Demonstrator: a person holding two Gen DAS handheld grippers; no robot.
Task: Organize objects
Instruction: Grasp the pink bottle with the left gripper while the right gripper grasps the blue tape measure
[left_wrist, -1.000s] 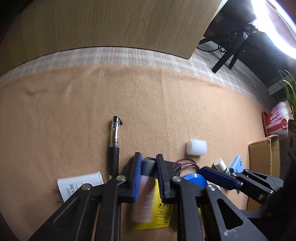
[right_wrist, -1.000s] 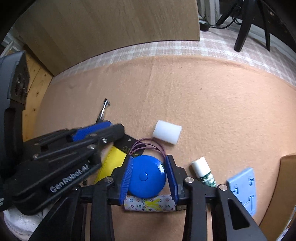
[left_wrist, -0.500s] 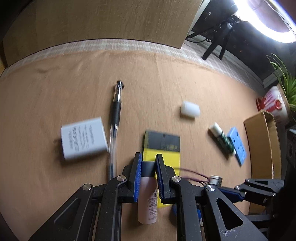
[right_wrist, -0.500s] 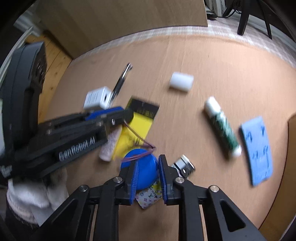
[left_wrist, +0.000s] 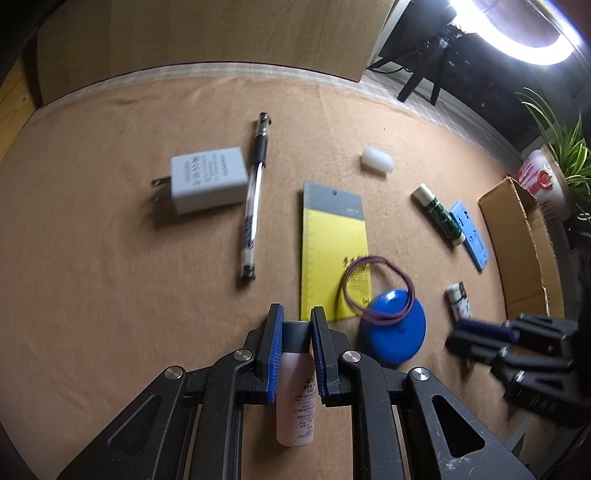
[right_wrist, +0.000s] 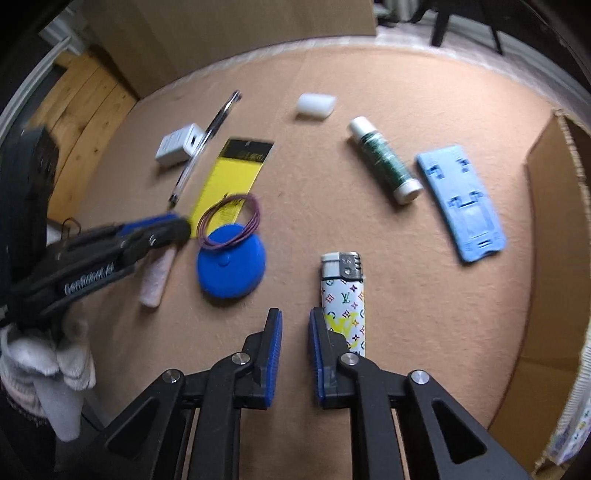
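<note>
Your left claw (left_wrist: 297, 332) is clenched on a small pink bottle (left_wrist: 295, 398), gripping it near its dark cap. Your right claw (right_wrist: 295, 332) is nearly closed with nothing between its pads; the patterned lighter (right_wrist: 342, 302) lies just beside it on the bench (right_wrist: 369, 92).

Only the right view shows that lighter well. In the left view it is a small blurry bit, and your right claw is blurred there too. Only the left view shows the plant (left_wrist: 561, 147) and the ring light (left_wrist: 517, 40).

The blue disc (right_wrist: 231, 262) lies near the yellow card (right_wrist: 232, 177), with a purple band (right_wrist: 229, 221) resting on both. The cardboard box (right_wrist: 554, 240) is cut off at the edge.
</note>
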